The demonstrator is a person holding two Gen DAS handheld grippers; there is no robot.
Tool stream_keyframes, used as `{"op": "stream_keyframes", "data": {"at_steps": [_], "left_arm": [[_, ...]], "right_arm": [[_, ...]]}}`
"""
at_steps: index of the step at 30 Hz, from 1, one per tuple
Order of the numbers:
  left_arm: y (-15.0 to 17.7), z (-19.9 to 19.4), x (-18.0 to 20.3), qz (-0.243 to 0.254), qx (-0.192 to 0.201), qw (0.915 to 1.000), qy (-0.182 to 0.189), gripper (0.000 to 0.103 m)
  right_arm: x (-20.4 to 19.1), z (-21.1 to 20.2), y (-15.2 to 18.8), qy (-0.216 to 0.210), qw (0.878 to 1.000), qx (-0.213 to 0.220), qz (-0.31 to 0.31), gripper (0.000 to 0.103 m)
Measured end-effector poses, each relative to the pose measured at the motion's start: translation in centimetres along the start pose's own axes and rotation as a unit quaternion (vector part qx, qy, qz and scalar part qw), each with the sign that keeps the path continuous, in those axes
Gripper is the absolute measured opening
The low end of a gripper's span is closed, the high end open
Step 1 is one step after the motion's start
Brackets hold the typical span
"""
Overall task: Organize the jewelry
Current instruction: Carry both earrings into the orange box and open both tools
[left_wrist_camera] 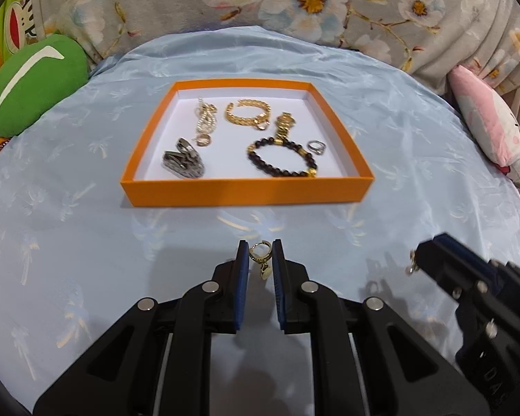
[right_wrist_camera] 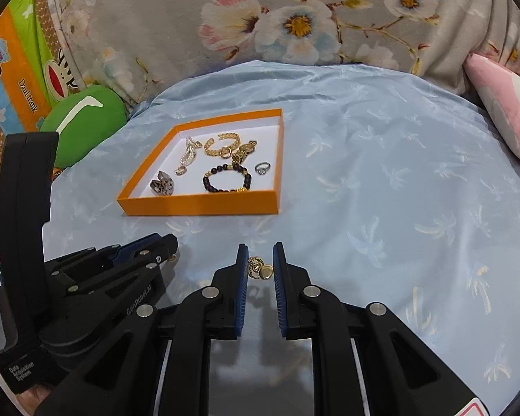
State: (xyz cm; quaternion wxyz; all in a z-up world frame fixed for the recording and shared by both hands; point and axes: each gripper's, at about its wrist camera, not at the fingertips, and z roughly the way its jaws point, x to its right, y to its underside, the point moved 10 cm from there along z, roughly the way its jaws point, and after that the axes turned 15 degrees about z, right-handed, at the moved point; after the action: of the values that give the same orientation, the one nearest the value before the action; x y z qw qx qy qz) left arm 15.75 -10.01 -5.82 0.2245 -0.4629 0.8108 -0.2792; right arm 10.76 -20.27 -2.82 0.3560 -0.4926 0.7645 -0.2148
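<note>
on the far left a green cushion (left_wrist_camera: 34, 85) lies at the edge of the pale blue cloth (left_wrist_camera: 416, 159). on the cloth sits a shallow orange tray (left_wrist_camera: 246, 192) with a white floor. inside it, from left to right: a dark silver piece (left_wrist_camera: 183, 164) near the front left corner, a pale beaded chain (left_wrist_camera: 204, 119) with a small ring at its end, a gold chain bracelet (left_wrist_camera: 248, 112) toward the back, a dark bead bracelet (left_wrist_camera: 282, 157) with gold spacers, and a small silver ring (left_wrist_camera: 317, 147) beside it.

nearer the cameras, above the cloth, the left gripper (left_wrist_camera: 260, 260) pinches a small gold hoop earring (left_wrist_camera: 260, 254) with a hanging charm between its blue pads. to its right, the right gripper (right_wrist_camera: 260, 267) is closed on a second gold earring (right_wrist_camera: 260, 267) with a rounded charm, held just in front of the tray's front wall. a pink cushion (left_wrist_camera: 488, 131) lies at the far right.
</note>
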Motion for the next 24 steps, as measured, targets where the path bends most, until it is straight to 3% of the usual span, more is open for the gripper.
{"op": "stream_keyframes", "data": {"at_steps": [13,24], "left_arm": [[-2.5,0.6,-7.1,-0.02,0.014,0.9985,-0.049,0.013],[-2.2,1.1,-10.8,-0.062,0.02,0.9965,-0.051,0.013]], "right_arm": [[-5.7,7.2,-6.8,-0.025,0.999,-0.002,-0.02,0.013],[-8.6,13.1,-7.0,-0.024,0.998,-0.034,-0.047,0.013]]}}
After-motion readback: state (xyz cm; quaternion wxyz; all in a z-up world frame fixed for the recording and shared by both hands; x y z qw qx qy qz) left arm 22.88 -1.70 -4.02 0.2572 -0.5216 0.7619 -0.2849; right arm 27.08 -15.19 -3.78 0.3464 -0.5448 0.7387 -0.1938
